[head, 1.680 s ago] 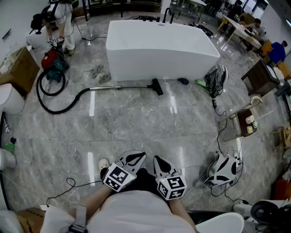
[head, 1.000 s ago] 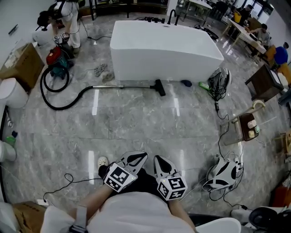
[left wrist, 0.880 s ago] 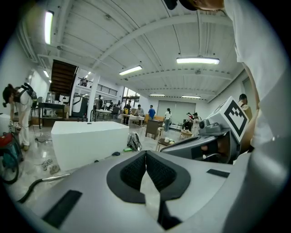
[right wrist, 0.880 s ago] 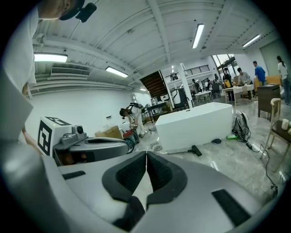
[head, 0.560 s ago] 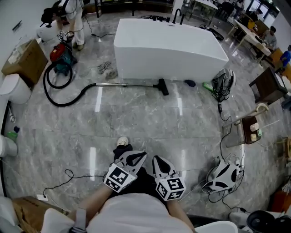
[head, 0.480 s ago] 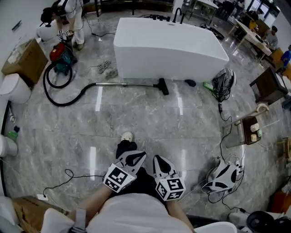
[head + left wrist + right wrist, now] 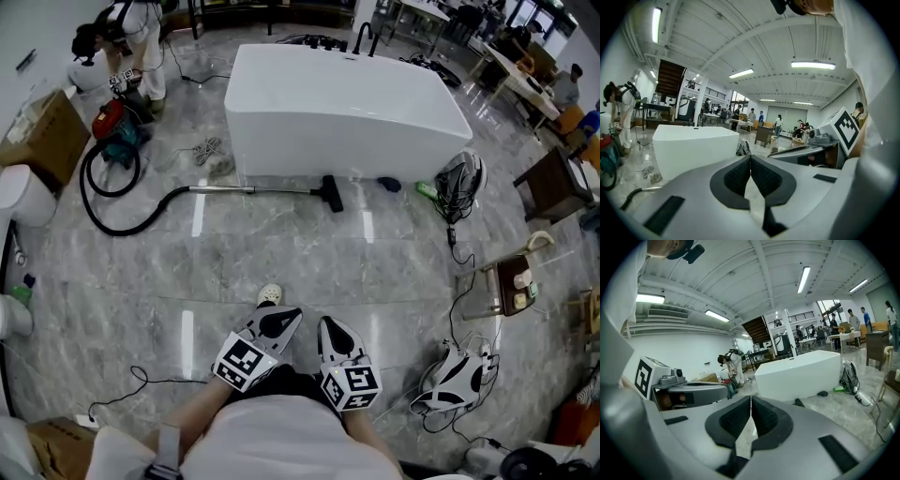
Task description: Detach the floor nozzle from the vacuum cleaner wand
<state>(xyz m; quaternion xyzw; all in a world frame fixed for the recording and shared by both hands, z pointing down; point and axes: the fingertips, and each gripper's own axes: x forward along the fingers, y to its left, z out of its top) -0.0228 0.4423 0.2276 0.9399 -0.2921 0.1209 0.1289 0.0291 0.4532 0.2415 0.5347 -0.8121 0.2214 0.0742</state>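
**Bathtub** (image 7: 347, 103). White, freestanding, the largest item. It stands on the grey stone floor (image 7: 281, 244), well ahead of both grippers.

**Vacuum cleaner body** (image 7: 114, 127). Red and teal canister, far ahead and off to the left gripper's side, near a person (image 7: 131, 37) who is bending over.

**Hose** (image 7: 117, 220). Black. It loops from the canister and curves across the floor to the wand's near end.

**Wand** (image 7: 253, 189). Metal tube lying flat on the floor along the foot of the bathtub, well apart from both tools.

**Left gripper** (image 7: 284, 316). Held low in front of the person's body and aimed towards the bathtub. The jaws are closed pad to pad, with nothing between them.

**Right gripper** (image 7: 328, 326). Just beside the left one and aimed the same way. Its jaws are likewise pressed together and empty.

**Floor nozzle** (image 7: 329, 193). Black, and seated on the far end of the wand. It lies almost straight ahead of the two tools, well apart from them and touching neither.

**Shoe** (image 7: 270, 295). Pale toe just ahead of the left gripper's tips.

**Task status.** By this layout no part of the task is done, since the nozzle sits joined to the wand. What remains is closing the gap, opening the jaws, steadying the wand with one tool and pulling the nozzle free with the other.
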